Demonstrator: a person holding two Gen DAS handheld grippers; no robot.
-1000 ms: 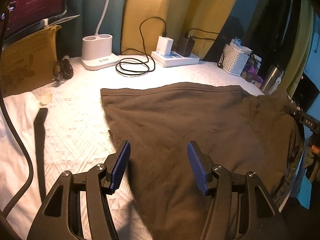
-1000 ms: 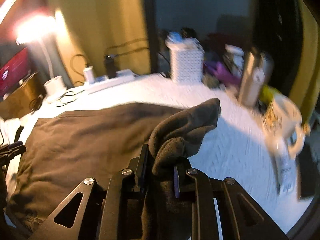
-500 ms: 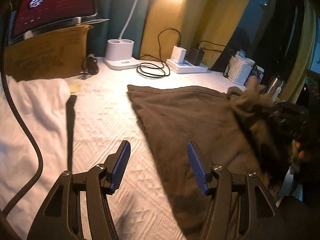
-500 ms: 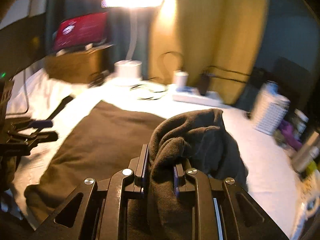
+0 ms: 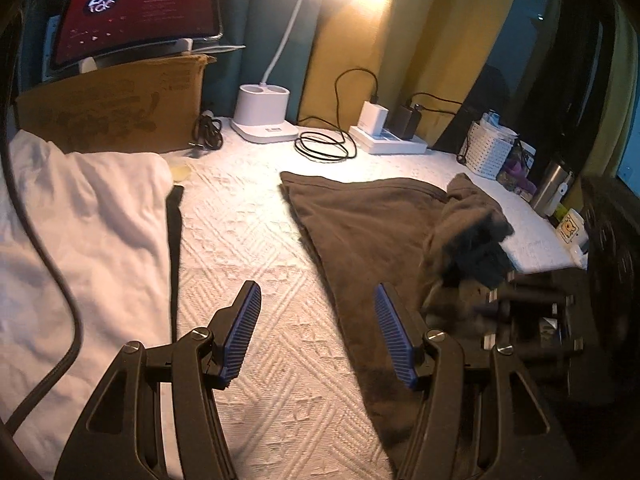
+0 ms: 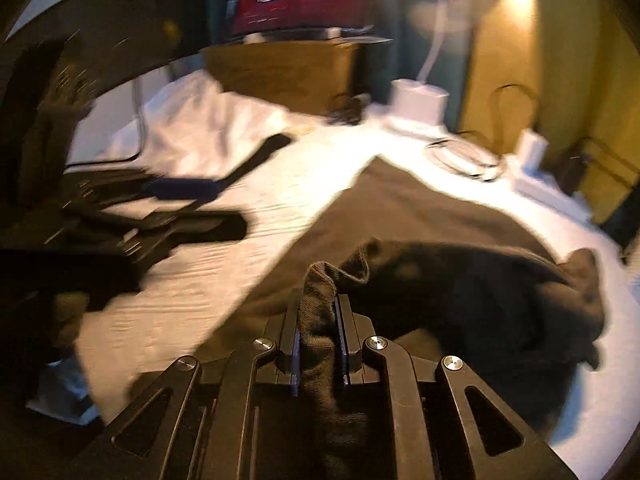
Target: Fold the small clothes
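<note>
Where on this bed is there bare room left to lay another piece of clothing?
The widest bare patch is the white quilted cover, between the white sheet with its black strap and the brown garment. The far edge is crowded: cardboard box, lamp base, coiled cable, power strip, white basket.

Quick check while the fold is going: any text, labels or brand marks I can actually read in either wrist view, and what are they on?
None can be read for certain.
Red screen: a round white logo and lines of small text, too blurred to read.
Cardboard box: dark printed marks, not legible.
White lamp base: a small label on its front, too small to read.
Cream mug: a bear picture, no words visible.
Right wrist view: too motion-blurred for any text.
</note>
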